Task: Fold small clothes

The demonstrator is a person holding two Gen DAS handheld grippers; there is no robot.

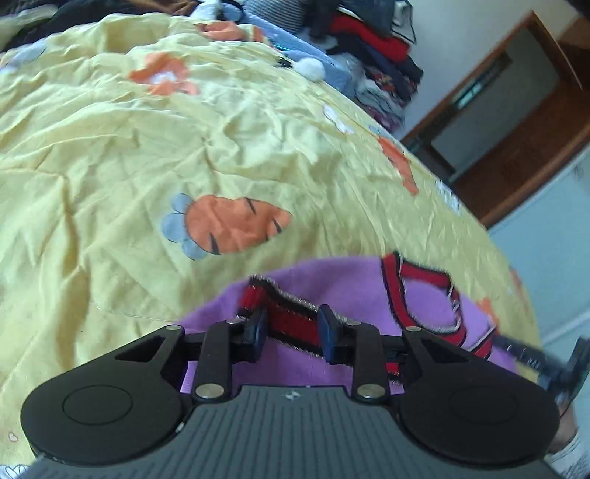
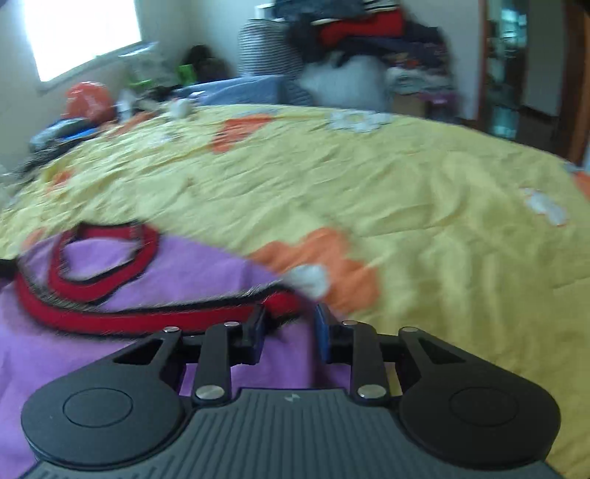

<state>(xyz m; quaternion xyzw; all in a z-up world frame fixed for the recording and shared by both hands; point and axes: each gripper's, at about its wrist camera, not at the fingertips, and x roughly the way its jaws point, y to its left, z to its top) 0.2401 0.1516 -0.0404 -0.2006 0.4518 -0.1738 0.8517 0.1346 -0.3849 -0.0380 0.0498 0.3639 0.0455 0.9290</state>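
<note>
A small purple garment (image 1: 354,291) with red, black-edged trim lies on a yellow bedspread (image 1: 110,154). My left gripper (image 1: 293,328) is open, its two fingers astride a red trim band (image 1: 295,320) at the garment's near edge. In the right wrist view the same purple garment (image 2: 184,272) lies at the lower left, with a red trim loop (image 2: 107,254) and a long red band. My right gripper (image 2: 289,328) is open at the garment's right end, where the red band (image 2: 280,300) runs between its fingers. This view is blurred.
The bedspread (image 2: 442,206) has orange carrot prints and spreads wide to the right. Piles of clothes (image 2: 368,33) stand behind the bed, also seen in the left wrist view (image 1: 372,44). A blue fabric item (image 1: 313,51) lies at the bed's far edge. A wooden door frame (image 1: 516,121) stands beyond.
</note>
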